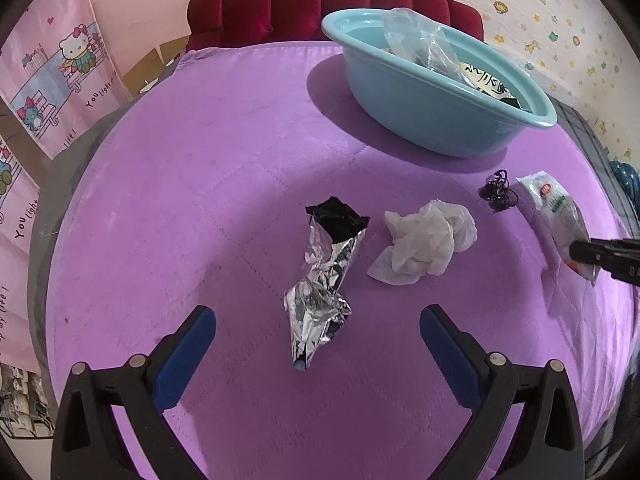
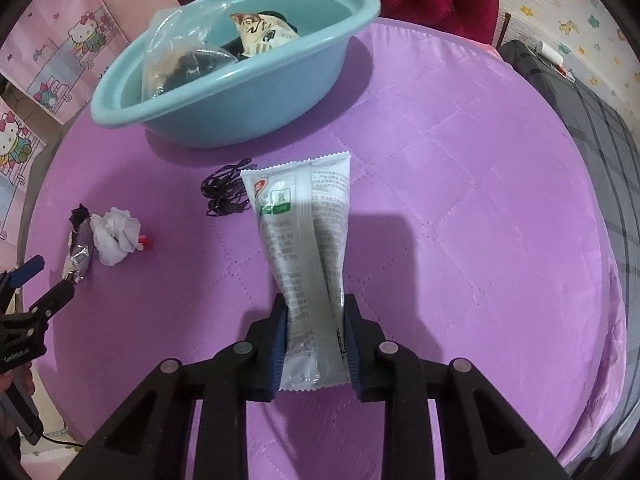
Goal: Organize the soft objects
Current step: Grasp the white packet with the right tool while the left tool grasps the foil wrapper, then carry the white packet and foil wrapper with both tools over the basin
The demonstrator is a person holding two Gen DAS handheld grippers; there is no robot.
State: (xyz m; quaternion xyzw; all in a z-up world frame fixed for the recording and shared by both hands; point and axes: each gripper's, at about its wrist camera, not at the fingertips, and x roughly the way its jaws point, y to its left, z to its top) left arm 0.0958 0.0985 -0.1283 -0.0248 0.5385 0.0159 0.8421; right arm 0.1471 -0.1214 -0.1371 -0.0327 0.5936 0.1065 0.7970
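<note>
My right gripper [image 2: 316, 308] is shut on a white and green snack packet [image 2: 304, 224] and holds it above the purple quilt [image 2: 460, 220]. The packet also shows in the left wrist view [image 1: 554, 210], with the right gripper's tip [image 1: 580, 252] on it. My left gripper [image 1: 318, 320] is open, its jaws either side of a crumpled silver foil wrapper [image 1: 324, 284]. A crumpled white plastic bag [image 1: 424, 246] lies right of the wrapper. A black cord bundle [image 1: 498, 192] lies near the packet. The light blue basin [image 1: 420, 112] holds a clear bag [image 1: 420, 40] and printed packets.
A red padded headboard [image 1: 320, 8] stands behind the basin. A small red piece [image 2: 145, 242] lies beside the white bag. Grey bedding [image 2: 592, 128] runs along the right edge. Pink cartoon curtains [image 1: 48, 80] hang on the left.
</note>
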